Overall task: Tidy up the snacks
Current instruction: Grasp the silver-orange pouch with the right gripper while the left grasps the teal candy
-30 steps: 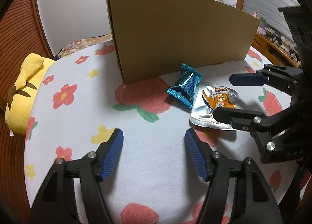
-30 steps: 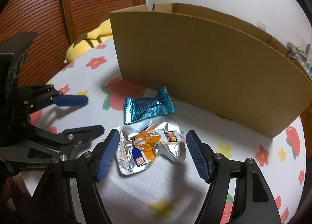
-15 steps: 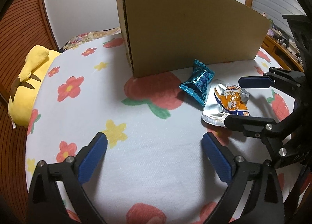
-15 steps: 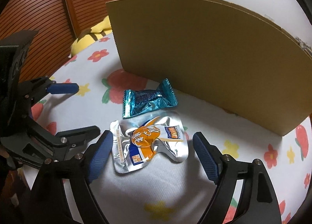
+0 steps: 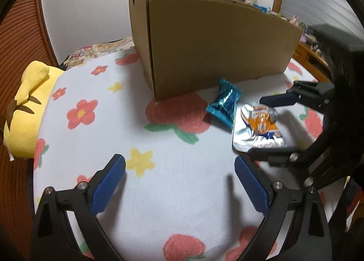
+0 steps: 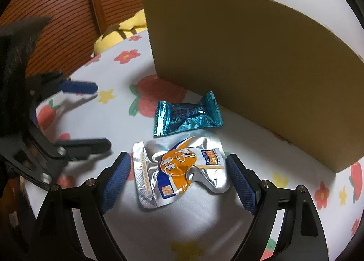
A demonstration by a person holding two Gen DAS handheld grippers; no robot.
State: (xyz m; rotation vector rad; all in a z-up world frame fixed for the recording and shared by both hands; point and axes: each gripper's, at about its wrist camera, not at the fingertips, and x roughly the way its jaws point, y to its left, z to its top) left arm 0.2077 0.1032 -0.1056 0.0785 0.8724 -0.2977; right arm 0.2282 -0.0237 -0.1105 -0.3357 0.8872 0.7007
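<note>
A silver and orange snack pouch lies flat on the flowered cloth. My right gripper straddles it, jaws opening, and its pads stand clear of the pouch on both sides. A teal foil snack lies just beyond the pouch, in front of the tall cardboard box. My left gripper hovers over bare cloth to the left, jaws wide and closing slightly, with nothing between them. In the left wrist view the teal snack and pouch sit at the right, with the right gripper around the pouch.
A yellow plush toy rests at the cloth's left edge, next to a brown slatted door. The box wall blocks the view of its inside. A wooden shelf with small items stands at the far right.
Both grippers' jaws have spread wider. The right gripper has come in closer over the pouch, which now lies between its fingers. The snacks and box have not moved.
</note>
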